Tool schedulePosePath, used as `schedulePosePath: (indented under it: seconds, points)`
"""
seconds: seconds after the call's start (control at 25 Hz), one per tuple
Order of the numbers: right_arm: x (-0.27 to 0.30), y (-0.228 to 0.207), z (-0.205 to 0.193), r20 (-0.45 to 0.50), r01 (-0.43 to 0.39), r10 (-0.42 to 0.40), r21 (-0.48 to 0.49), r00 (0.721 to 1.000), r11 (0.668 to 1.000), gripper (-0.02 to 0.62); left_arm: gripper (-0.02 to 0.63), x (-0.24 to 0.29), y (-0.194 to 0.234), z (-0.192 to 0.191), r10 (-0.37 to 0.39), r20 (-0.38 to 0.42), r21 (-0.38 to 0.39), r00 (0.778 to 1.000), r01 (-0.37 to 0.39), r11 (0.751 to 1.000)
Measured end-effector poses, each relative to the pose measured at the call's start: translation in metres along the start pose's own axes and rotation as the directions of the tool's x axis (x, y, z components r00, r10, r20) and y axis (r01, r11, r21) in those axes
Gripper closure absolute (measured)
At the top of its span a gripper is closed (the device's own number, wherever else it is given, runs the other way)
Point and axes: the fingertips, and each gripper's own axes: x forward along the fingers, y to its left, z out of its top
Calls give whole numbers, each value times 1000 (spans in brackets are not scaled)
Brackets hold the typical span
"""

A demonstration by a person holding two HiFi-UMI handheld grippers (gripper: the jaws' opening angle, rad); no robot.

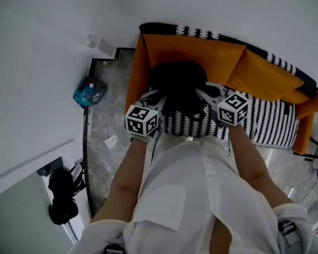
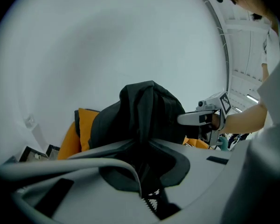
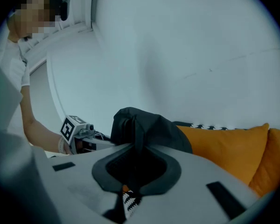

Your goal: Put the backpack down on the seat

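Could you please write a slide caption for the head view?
Left gripper and right gripper clamp the black backpack by the striped seat, orange cushions behind.

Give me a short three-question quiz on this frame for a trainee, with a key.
1. True or false: the left gripper and the right gripper are each shut on the backpack.
2. The cushions behind the backpack are: A blue, B orange, C green.
3. In the head view, is the backpack over the left or the right end of the sofa?

Key: 1 true; 2 B; 3 left.
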Motion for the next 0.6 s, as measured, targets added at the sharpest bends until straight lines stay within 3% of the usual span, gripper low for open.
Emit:
schedulePosePath:
  seconds: [0.28, 0.6]
  points:
    - [29, -40, -38, -87, 99, -93, 72, 992, 992, 560, 548, 42, 31, -31, -7, -114, -33, 993, 4, 999]
    - [50, -65, -87, -254, 193, -165, 89, 953, 977, 561, 548, 68, 51, -83, 11, -270, -48, 963, -25, 999]
